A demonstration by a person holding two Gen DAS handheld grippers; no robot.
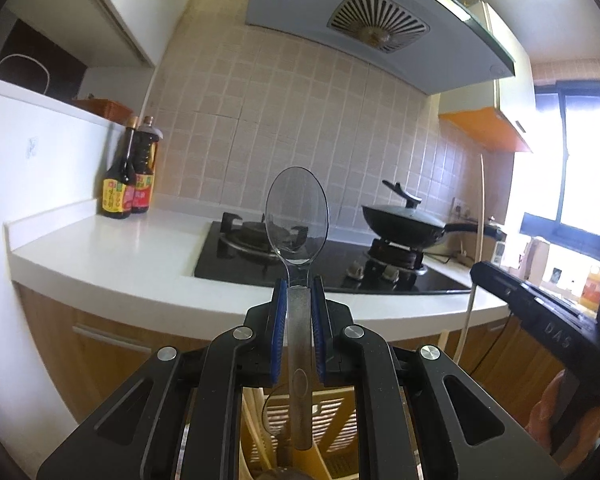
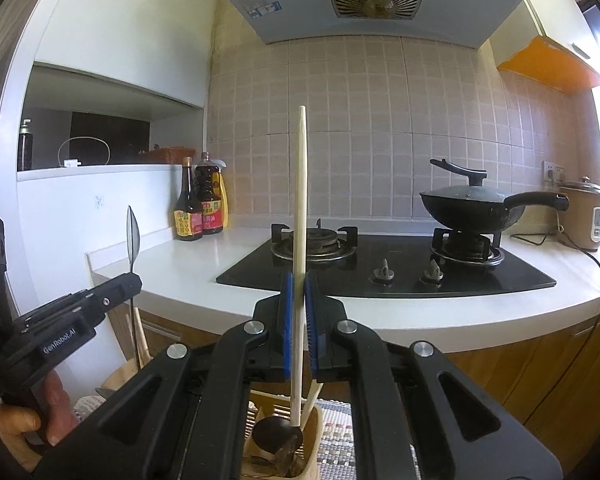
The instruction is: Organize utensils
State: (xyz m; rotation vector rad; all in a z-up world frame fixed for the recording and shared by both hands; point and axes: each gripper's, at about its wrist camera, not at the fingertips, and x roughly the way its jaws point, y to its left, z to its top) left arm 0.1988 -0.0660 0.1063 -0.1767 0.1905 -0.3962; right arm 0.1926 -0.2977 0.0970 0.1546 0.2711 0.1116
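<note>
Both tools are loaded. The left gripper (image 1: 300, 320) is clenched on the handle of a clear plastic spoon (image 1: 297, 216), bowl pointing up. The right gripper (image 2: 299, 320) grasps a pale wooden chopstick (image 2: 301, 200), held upright, its long axis vertical. Directly beneath the chopstick's lower end sits the wooden utensil holder (image 2: 314, 436), other utensils already inside, so I'd guess a straight drop comes next from the right side.

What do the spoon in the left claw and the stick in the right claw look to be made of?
Spoon: likely clear plastic; the stove shows through its bowl, and the handle looks frosted. Stick: probably pale unfinished wood or bamboo, being matte, cream and slightly bowed, maybe a chopstick.
</note>
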